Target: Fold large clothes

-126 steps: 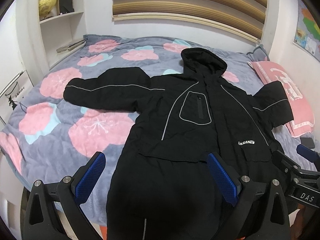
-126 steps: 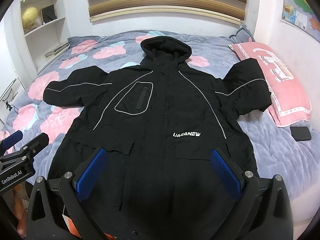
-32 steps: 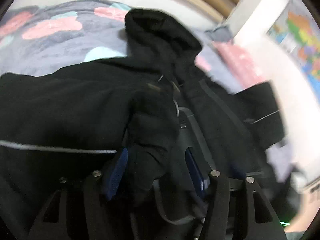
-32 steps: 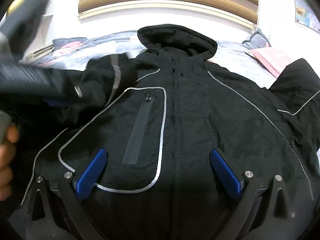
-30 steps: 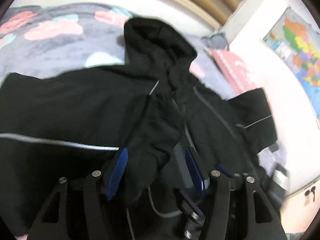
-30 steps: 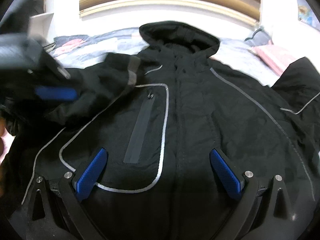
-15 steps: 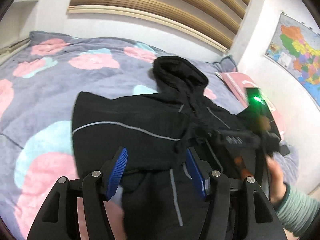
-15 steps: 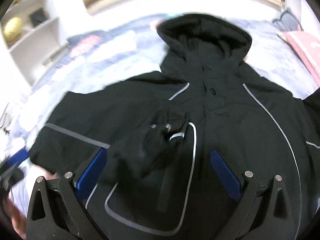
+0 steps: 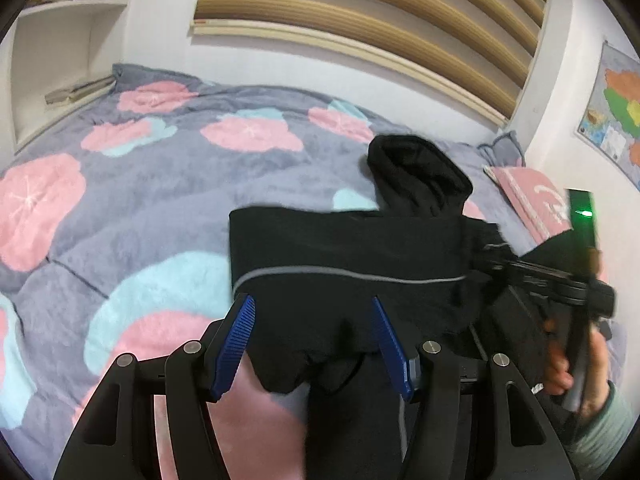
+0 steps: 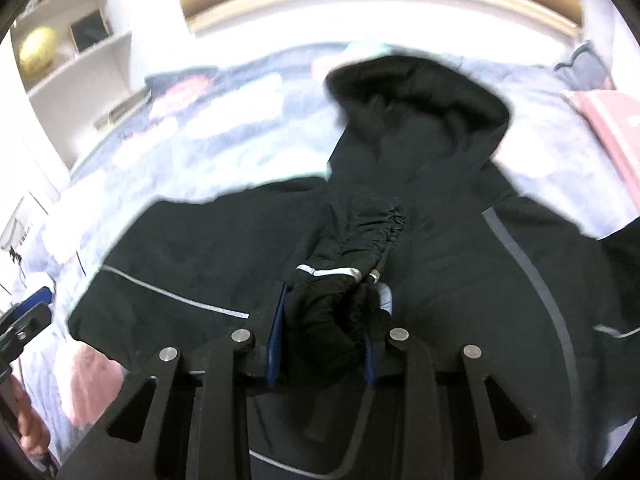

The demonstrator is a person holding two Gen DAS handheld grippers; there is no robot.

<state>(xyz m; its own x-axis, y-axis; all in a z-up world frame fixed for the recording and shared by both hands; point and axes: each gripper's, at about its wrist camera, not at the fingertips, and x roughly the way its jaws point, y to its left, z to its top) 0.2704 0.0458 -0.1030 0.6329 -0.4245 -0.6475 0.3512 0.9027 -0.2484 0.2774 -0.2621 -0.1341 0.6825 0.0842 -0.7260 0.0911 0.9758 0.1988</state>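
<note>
A black hooded jacket (image 9: 348, 252) with grey piping lies on the bed, its left sleeve folded across its chest; it also shows in the right wrist view (image 10: 460, 248). My left gripper (image 9: 316, 344) is half open over the folded sleeve's lower edge, with cloth between the blue pads (image 9: 236, 340); no grip shows. My right gripper (image 10: 322, 332) is shut on the sleeve cuff (image 10: 332, 276) over the jacket's chest. It also shows from the left wrist view (image 9: 492, 254), at the sleeve's right end.
The bed has a grey blanket (image 9: 160, 184) with pink and blue flowers. A pink pillow (image 9: 532, 204) lies at the right. White shelves (image 9: 60, 60) stand at the left, a slatted headboard (image 9: 360, 20) behind. A map (image 9: 616, 116) hangs on the right wall.
The left sleeve was carried across the chest by my left gripper, which then let go and drew back left. My right gripper has shut on the cuff.
</note>
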